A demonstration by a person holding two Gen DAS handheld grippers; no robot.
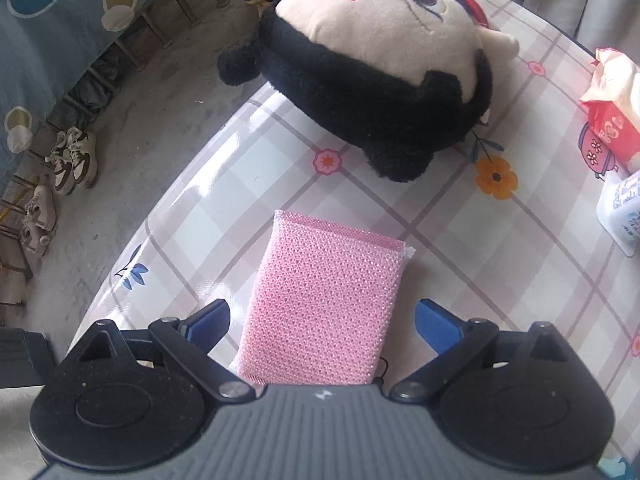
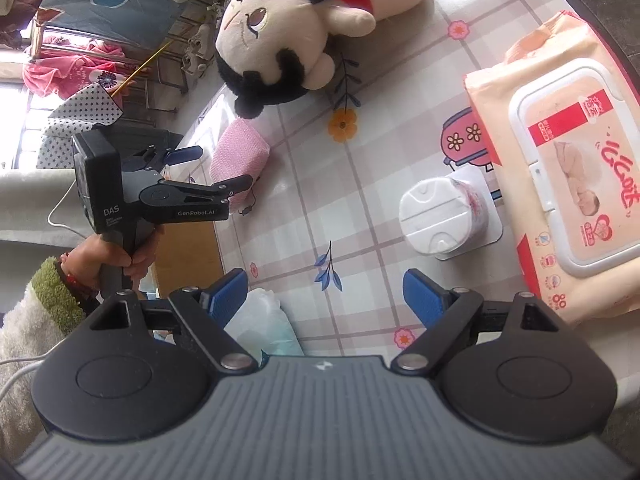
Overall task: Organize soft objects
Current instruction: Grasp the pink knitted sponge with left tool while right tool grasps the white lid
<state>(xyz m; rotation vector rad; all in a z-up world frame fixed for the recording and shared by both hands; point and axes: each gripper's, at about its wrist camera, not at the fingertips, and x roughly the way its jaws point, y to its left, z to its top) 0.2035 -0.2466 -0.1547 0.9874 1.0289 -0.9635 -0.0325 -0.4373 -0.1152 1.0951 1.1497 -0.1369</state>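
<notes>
A pink mesh sponge (image 1: 324,300) lies flat on the checked tablecloth (image 1: 460,280). My left gripper (image 1: 322,318) is open, its blue fingers on either side of the sponge's near half, not squeezing it. Beyond it lies a plush doll (image 1: 360,64) with black hair and a cream face. In the right wrist view the left gripper (image 2: 216,166) straddles the sponge (image 2: 240,156) near the table's left edge, with the doll (image 2: 292,36) behind. My right gripper (image 2: 326,296) is open and empty above the tablecloth (image 2: 360,200).
A wet-wipes pack (image 2: 568,184) lies at the right, also in the left wrist view (image 1: 612,108). A small white tissue roll (image 2: 444,216) stands beside it. A white bag (image 2: 260,320) sits by my right gripper's left finger. Shoes (image 1: 72,160) lie on the floor.
</notes>
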